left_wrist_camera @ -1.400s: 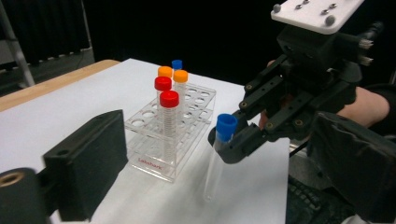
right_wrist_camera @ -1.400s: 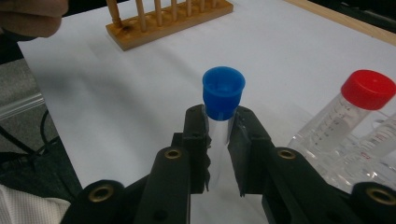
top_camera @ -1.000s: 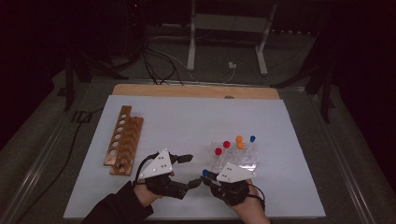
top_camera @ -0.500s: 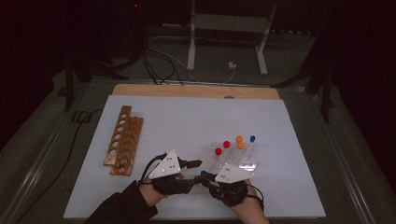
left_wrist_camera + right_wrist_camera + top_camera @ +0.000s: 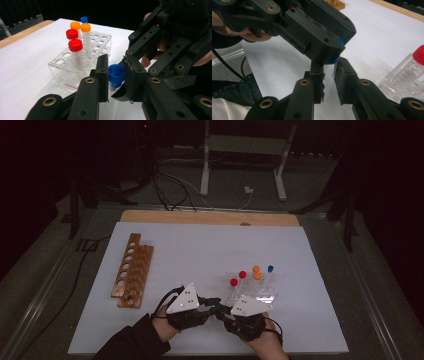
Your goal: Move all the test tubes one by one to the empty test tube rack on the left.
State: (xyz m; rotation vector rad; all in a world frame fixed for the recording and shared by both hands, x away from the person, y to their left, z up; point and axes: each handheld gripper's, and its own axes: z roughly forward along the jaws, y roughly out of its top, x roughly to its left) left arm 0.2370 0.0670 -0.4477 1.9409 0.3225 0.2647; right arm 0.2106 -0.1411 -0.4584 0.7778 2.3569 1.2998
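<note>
1. The two grippers meet at the near edge of the white table (image 5: 210, 245), just in front of the clear rack (image 5: 252, 287); a hand holds each from below.
2. The right gripper (image 5: 329, 72) is clenched on the clear body of a tube (image 5: 329, 68) — its two black jaws press the tube from either side, holding it roughly upright.
3. The left gripper (image 5: 116, 75) has just been closing, and its jaws now clamp the tube's blue cap (image 5: 116, 74). In the left gripper view the cap sits squarely between the pads, touching both.
4. So the one tube is grasped twice: body in the right gripper, cap in the left. It hangs above the table surface, just beside the rack's near corner.
5. In the right gripper view the left gripper comes in from the upper left, and its jaws cover most of the cap, leaving a sliver of blue.
6. The rack stands on the table right of centre and holds five capped tubes — two with red caps (image 5: 75, 45), two with orange caps (image 5: 85, 27) and one with a blue cap (image 5: 84, 19) at the far end.
7. A wooden rack (image 5: 133, 270) with a row of round holes lies well apart on the left side of the table.
</note>
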